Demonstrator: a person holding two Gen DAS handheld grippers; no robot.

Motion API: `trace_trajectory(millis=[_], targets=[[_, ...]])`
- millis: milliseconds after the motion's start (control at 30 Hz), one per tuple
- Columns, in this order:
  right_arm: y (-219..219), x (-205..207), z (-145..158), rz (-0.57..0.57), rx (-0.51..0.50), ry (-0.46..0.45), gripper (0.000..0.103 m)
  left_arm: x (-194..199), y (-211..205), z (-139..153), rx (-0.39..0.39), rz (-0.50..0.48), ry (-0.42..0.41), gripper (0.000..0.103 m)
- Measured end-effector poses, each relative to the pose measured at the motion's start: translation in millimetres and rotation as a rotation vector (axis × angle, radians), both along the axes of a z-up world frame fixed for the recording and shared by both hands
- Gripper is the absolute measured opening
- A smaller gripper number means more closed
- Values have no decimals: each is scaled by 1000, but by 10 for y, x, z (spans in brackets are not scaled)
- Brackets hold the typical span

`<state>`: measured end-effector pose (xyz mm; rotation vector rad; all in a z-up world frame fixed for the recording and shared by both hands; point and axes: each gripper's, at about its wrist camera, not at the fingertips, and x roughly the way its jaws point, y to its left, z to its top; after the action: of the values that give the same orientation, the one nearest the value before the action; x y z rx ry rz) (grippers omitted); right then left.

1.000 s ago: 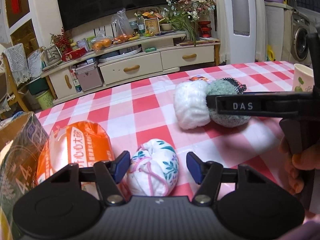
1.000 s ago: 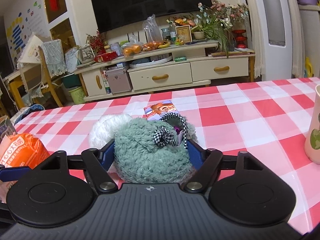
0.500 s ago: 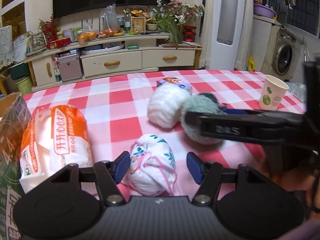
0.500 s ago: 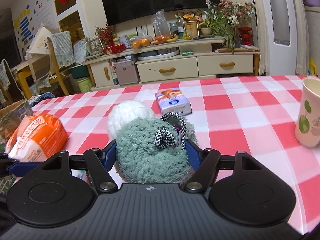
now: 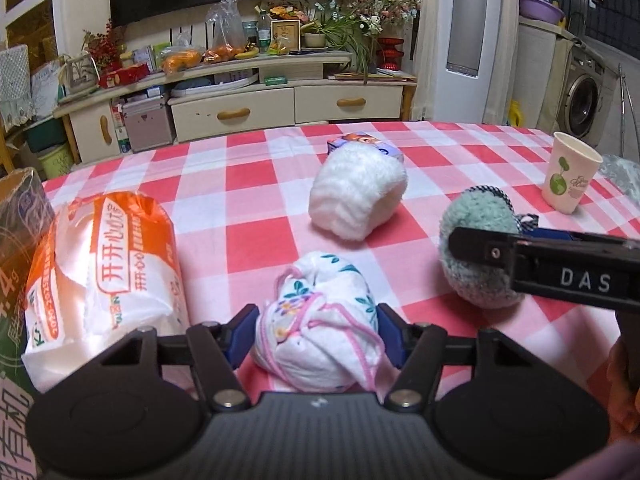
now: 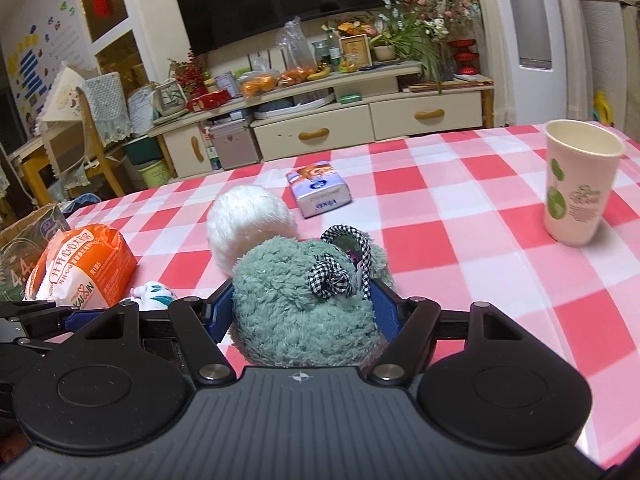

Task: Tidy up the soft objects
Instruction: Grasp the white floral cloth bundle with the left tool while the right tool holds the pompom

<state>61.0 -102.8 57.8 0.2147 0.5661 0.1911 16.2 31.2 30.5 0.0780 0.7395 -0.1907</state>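
The left gripper [image 5: 316, 332] is closing on the floral cloth bundle [image 5: 320, 328], pads against both flanks. The right gripper [image 6: 305, 306] is clamped on the green plush slipper [image 6: 304, 300]. Both items lie on the checked tablecloth [image 5: 256, 184], nearer the cameras than the white plush roll [image 5: 358, 196].

Risks noted:
- the bundle's loose pink cord snagging
- soft pile compressing, the slipper slipping out
- the paper cup [image 6: 578, 184], right of the roll, being toppled
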Motion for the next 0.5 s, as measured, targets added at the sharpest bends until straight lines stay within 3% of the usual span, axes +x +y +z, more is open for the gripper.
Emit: trace_trajectory(millis=[500], targets=[[47, -366, -14, -59, -32, 12, 85, -248, 113, 190, -72, -18, 2, 62]])
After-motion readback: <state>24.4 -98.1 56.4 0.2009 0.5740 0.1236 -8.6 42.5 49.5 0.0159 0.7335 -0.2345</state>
